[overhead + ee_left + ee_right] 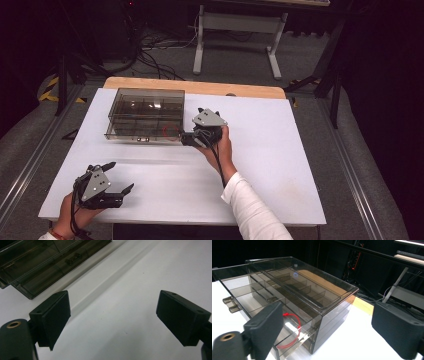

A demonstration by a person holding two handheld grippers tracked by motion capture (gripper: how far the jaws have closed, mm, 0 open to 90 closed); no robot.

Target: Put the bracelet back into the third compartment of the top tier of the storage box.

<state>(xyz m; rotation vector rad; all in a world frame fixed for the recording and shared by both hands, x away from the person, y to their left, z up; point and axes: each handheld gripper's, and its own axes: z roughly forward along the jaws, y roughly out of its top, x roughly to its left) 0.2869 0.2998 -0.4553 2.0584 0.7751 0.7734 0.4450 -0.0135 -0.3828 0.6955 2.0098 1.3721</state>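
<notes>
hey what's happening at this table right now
A person works with a handheld gripper in each hand at a white table. The right gripper sits at the front right corner of a smoky clear drawer box, jaws open and holding nothing. The box's top drawer is pulled out, and a red cord loop lies in its end compartment. The left gripper hovers open near the table's front left edge, away from the box.

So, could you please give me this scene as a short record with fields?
Surface: white table top
Box: smoky transparent plastic drawer box, a lower drawer pulled out
Contents: thin red cord loop in the open drawer
Right gripper: fingers open, empty, beside the drawer's right corner
Left gripper: fingers open, empty, over the near-left table
</notes>
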